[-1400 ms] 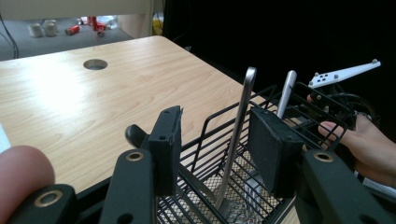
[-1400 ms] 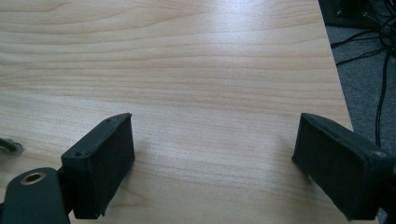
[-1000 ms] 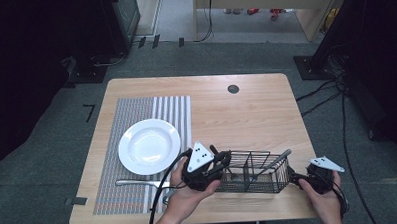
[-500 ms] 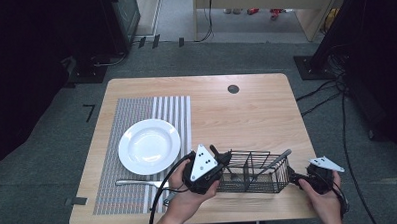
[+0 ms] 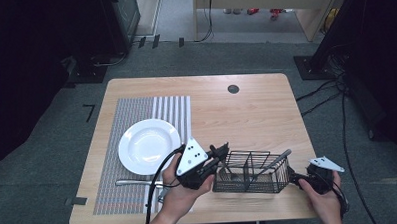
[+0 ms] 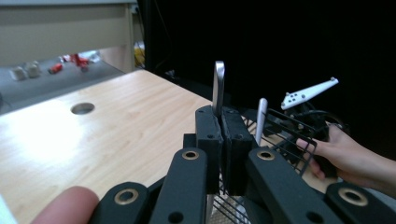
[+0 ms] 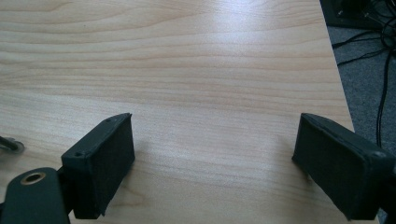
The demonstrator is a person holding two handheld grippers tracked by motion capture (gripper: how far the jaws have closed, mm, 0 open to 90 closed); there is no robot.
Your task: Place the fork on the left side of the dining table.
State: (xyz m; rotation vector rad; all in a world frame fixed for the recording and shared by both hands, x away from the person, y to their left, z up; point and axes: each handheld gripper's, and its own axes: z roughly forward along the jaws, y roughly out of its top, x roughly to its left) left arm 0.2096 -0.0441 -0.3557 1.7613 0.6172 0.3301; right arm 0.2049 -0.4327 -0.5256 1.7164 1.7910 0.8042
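Nearest the person, the left gripper [image 6: 219,154] is seen clamped on the flat silver handle of a metal utensil [image 6: 218,88], which stands upright in the left end of the black wire cutlery caddy [image 5: 251,171]; its jaws have just been closing onto it; the right gripper [image 7: 212,172] is held with jaws spread wide over the bare light wooden table [image 7: 196,60], nothing between them. A second silver utensil [image 5: 274,161] is left leaning in the caddy. A silver fork [image 5: 136,182] is already laid on the grey striped placemat [image 5: 136,111] below the round white plate [image 5: 148,145]; the setting is judged partly done, two pieces remaining. No readable writing or brand is found.
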